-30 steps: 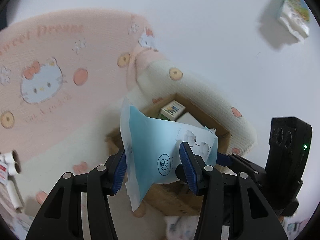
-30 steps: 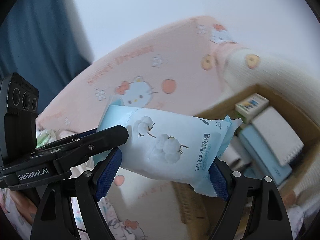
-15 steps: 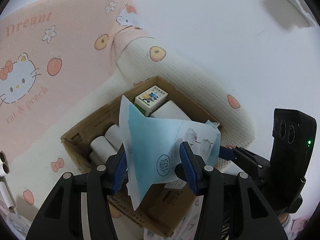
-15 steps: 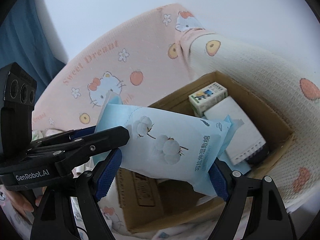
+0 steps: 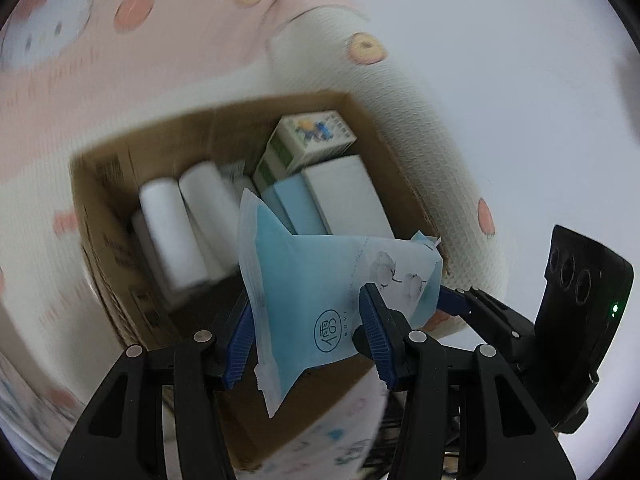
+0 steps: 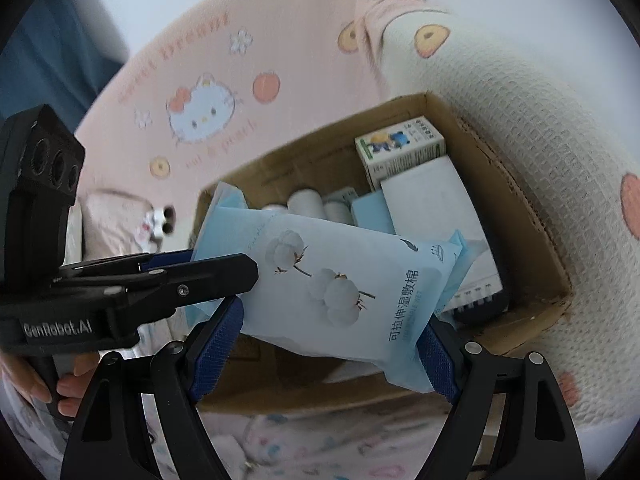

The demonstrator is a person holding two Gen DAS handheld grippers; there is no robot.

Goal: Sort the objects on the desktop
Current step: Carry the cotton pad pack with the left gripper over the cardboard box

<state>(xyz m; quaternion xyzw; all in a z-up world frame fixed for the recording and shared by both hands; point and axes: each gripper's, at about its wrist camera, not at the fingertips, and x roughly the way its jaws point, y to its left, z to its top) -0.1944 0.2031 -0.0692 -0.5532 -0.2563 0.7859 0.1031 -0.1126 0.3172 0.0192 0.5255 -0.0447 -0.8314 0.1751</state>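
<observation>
Both grippers have hold of the same blue wipes pack [image 6: 340, 284], one at each end, and it's hanging right over the open cardboard box [image 6: 516, 184].

The left gripper [image 5: 306, 336] has its blue pads [image 5: 374, 336] pressed on the crimped end of the pack, jaws fairly wide with the pack filling the gap. The right gripper [image 6: 328, 348] has the pack lengthwise between its pads [image 6: 216, 344], jaws spread wide and clamped on it. In the right wrist view the left gripper comes in from the side, with fingers of a hand [image 6: 72, 388] wrapped round its handle.

The pack is above the box, over the near half, not resting on anything inside as far as I can tell. It has cotton flowers and some Chinese text printed on it.

Inside the box, going by the pack as landmark: a few white rolls [image 5: 172, 232] lie just beyond it toward the far left wall, a small green-and-white carton [image 6: 400, 148] sits in the far corner, and next to that a white flat box [image 6: 436, 208] with a light blue one [image 6: 372, 212] beside it. Under the pack's right end there's a notebook [image 6: 476, 292] with a spiral edge.

The box sits on a pink and cream blanket [image 6: 200, 80] with cat and peach prints. The left view is a bit blurry.
</observation>
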